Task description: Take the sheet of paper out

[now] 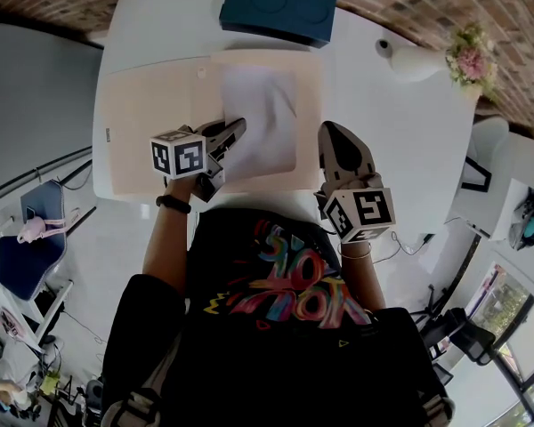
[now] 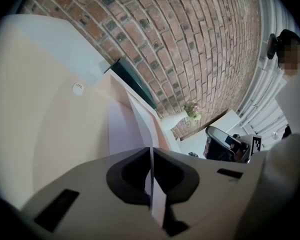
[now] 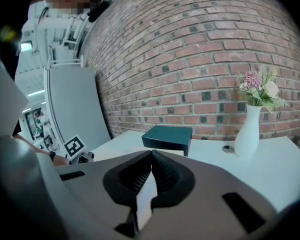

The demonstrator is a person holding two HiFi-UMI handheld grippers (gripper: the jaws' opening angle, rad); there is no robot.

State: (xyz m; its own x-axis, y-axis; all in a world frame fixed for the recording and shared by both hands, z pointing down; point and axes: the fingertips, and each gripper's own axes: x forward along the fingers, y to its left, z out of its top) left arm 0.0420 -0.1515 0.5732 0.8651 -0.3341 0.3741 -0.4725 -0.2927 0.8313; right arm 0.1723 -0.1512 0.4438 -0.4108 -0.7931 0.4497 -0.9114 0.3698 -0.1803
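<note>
The left gripper [image 1: 240, 124] [image 2: 150, 150] is clenched on the sheet of paper [image 1: 262, 118] [image 2: 121, 131]. Its jaws meet on the sheet's left edge, and in the left gripper view a thin white strip of that sheet runs straight down between the closed pads. Ahead and to the right of this gripper's tips the rest of the sheet lies over the right half of an open beige folder [image 1: 151, 123] [image 2: 50, 124]. The folder's empty left half spreads out to the gripper's left, with a small round snap [image 2: 77, 88] on it farther ahead.

The right gripper [image 1: 324, 132] [image 3: 151, 156] is clamped too, jaws together with a pale flap pinched between them. In the head view its tips sit at the folder's right edge, so the flap looks to be that edge, though I cannot tell for sure. The sheet lies just to this gripper's left, between the two grippers.

Beyond both grippers, at the far side of the white table [image 1: 400, 123] [image 3: 285, 169], stands a dark teal box [image 1: 278, 5] [image 3: 167, 136]. It lies straight ahead of the right gripper and just past the folder's far edge. Ahead and to the right of that gripper stands a white vase [image 1: 418, 60] [image 3: 250, 129] holding pink flowers [image 1: 470, 59] [image 3: 257, 86], against a brick wall [image 3: 190, 49].
</note>
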